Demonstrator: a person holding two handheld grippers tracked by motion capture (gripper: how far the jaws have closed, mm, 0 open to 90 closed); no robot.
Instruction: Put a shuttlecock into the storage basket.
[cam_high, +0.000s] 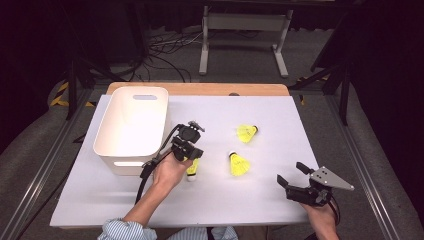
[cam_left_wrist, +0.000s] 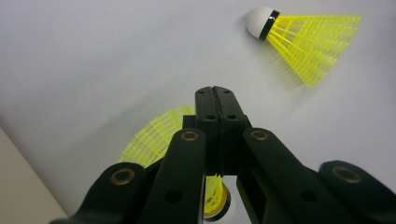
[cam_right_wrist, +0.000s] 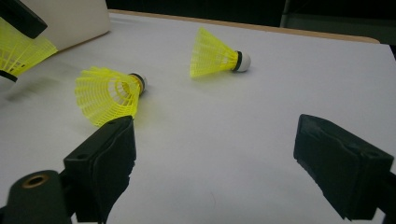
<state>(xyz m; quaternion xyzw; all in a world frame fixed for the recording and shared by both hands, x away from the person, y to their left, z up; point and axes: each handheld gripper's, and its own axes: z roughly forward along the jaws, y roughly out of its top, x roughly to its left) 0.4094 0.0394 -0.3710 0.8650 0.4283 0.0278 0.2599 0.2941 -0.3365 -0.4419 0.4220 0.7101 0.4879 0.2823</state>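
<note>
My left gripper (cam_high: 194, 159) hangs over the middle of the white mat, jaws shut on the skirt of a yellow shuttlecock (cam_high: 193, 168). In the left gripper view the jaws (cam_left_wrist: 215, 105) meet flat, and that shuttlecock (cam_left_wrist: 154, 137) hangs under them with its cork toward the camera. Two more yellow shuttlecocks lie on the mat to the right, one nearer (cam_high: 239, 164) and one farther back (cam_high: 247, 133). My right gripper (cam_high: 292, 174) rests open near the front right edge. Its jaws (cam_right_wrist: 212, 140) point at both loose shuttlecocks, the nearer (cam_right_wrist: 109, 93) and the farther (cam_right_wrist: 219, 58), with nothing between them.
A white plastic bin (cam_high: 125, 162) stands on the left part of the mat, just left of my left gripper. The wooden table edge (cam_high: 200, 89) runs along the back. Dark floor, cables and a metal stand lie beyond it.
</note>
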